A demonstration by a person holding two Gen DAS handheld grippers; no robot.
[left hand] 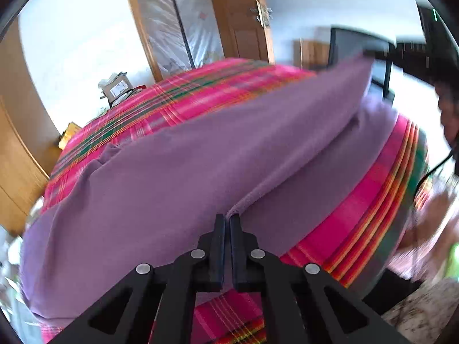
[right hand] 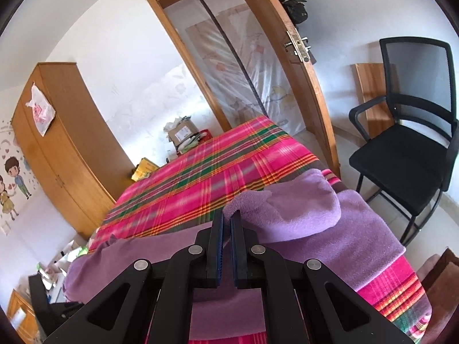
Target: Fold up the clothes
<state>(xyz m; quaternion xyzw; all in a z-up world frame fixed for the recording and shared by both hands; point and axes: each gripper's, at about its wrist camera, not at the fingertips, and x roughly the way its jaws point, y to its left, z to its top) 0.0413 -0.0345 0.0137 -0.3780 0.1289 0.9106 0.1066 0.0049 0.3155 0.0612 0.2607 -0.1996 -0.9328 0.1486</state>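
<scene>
Item: purple garment on plaid bed. I keep left hand-held gripper and right hand-held gripper clamped on its edges — 2 grips, ready for folding.

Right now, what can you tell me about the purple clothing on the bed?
The purple garment looks soft and fleecy, plain lilac with no pattern. It lies spread across the pink plaid blanket, partly folded, with one flap doubled over on top. Both grippers pinch its edge with jaws shut: the left gripper at a stitched hem corner, the right gripper lifting a fuzzy fold.
</scene>
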